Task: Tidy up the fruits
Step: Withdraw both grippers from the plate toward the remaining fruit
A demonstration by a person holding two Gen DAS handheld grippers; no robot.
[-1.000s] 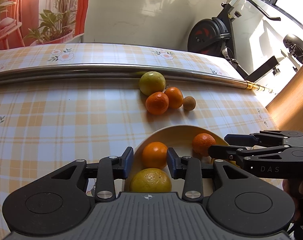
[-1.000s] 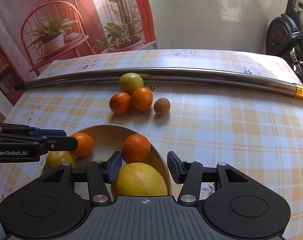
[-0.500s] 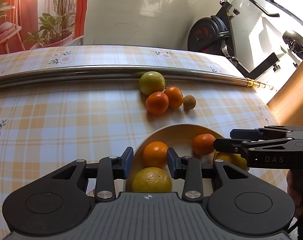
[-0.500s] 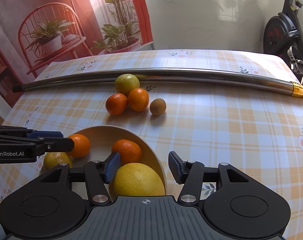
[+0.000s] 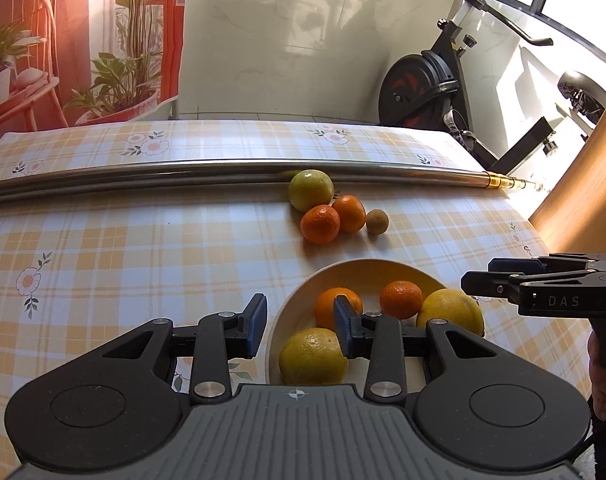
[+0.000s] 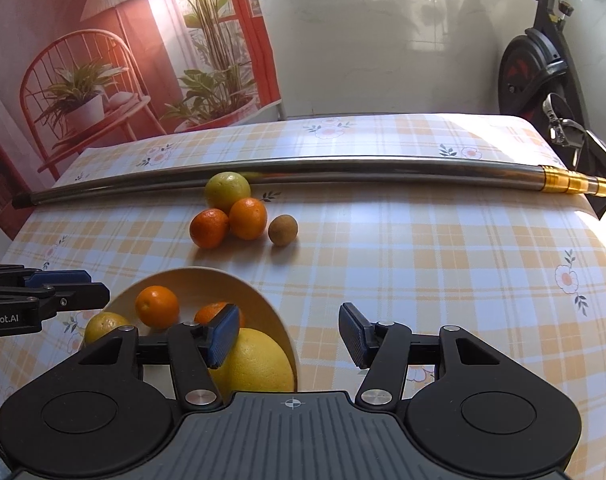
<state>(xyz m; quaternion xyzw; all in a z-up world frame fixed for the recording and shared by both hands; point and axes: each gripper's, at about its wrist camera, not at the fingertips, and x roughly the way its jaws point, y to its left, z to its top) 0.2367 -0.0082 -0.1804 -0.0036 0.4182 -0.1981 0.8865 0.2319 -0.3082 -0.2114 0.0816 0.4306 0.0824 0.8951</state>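
Both grippers hang over the near edge of a cream bowl (image 5: 367, 270) on a plaid tablecloth (image 5: 143, 248). Left gripper (image 5: 300, 325): jaws parted with nothing between the pads; the gap sits over the bowl's left rim, a yellow-green citrus (image 5: 313, 356) just below its right pad and a small orange (image 5: 333, 304) partly behind that pad. Right gripper (image 6: 289, 336): jaws apart and empty, having just been opening; its left pad overlaps a large yellow citrus (image 6: 259, 364) at the bowl's right side, while its right pad stands over bare cloth outside the bowl. A mandarin (image 5: 401, 299) also lies in the bowl — four fruits in all.

Well beyond both grippers, still on the cloth, lies a loose cluster: a green-yellow citrus (image 6: 227, 191) touching a metal pole (image 6: 383, 166), two oranges (image 6: 248, 218) (image 6: 209, 228) pressed against it, and a small brown fruit (image 6: 283, 230) just beside them — none near either set of pads.
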